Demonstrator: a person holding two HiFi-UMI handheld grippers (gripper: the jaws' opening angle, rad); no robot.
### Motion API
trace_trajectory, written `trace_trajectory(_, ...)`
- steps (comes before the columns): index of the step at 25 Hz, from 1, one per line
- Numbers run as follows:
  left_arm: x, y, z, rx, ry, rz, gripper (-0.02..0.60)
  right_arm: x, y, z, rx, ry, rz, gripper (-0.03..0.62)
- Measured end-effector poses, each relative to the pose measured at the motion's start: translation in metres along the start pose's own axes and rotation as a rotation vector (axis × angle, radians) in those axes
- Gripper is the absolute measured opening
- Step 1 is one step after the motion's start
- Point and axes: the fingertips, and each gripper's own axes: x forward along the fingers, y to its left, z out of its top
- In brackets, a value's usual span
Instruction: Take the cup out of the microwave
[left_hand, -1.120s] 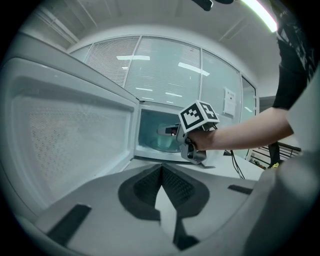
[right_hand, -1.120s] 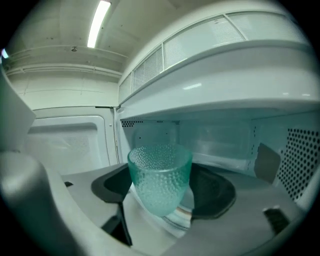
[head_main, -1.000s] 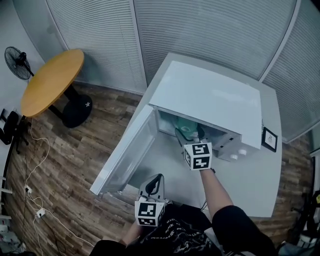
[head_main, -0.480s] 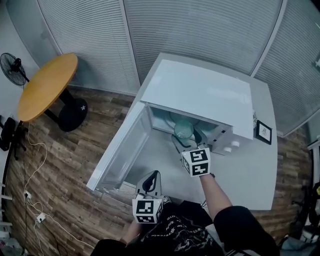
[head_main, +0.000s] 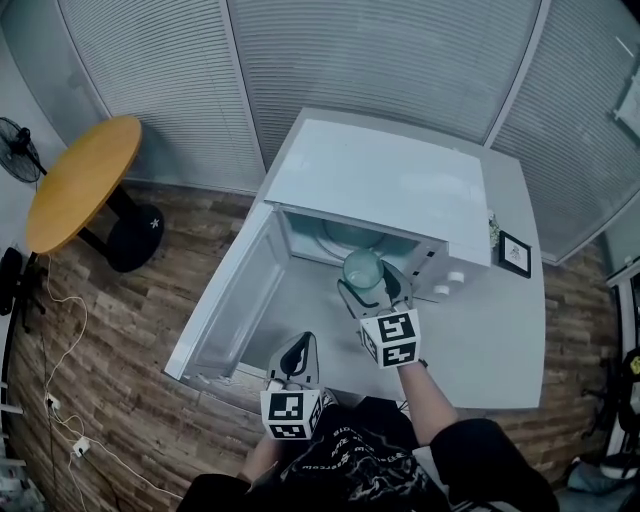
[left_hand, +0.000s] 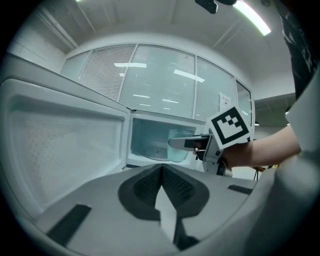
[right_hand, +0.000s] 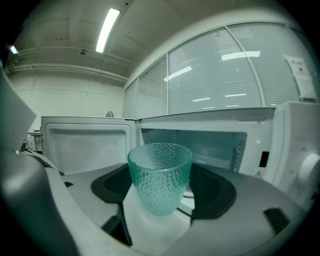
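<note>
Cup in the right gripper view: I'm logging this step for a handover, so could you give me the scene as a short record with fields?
cup: teal dimpled glass, upright, looks empty
right tongs: shut on cup
left tongs: shut, holding nothing, low near the door
microwave: on white table
door: open wide to the left
cup position: held just in front of the open cavity, off the turntable

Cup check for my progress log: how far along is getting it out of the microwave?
Done: the microwave door is open and the right gripper is clamped on the cup. In hand: the cup is upright at the cavity mouth. To do: carry it clear and set it down.
</note>
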Motion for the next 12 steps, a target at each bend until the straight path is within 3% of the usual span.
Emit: trace_trajectory(12, 0.005, -0.003, 0.000, -0.006, -0.006, -0.009, 0.006, -0.036, 0.004, -0.010, -0.008, 0.010, -0.020, 0.367)
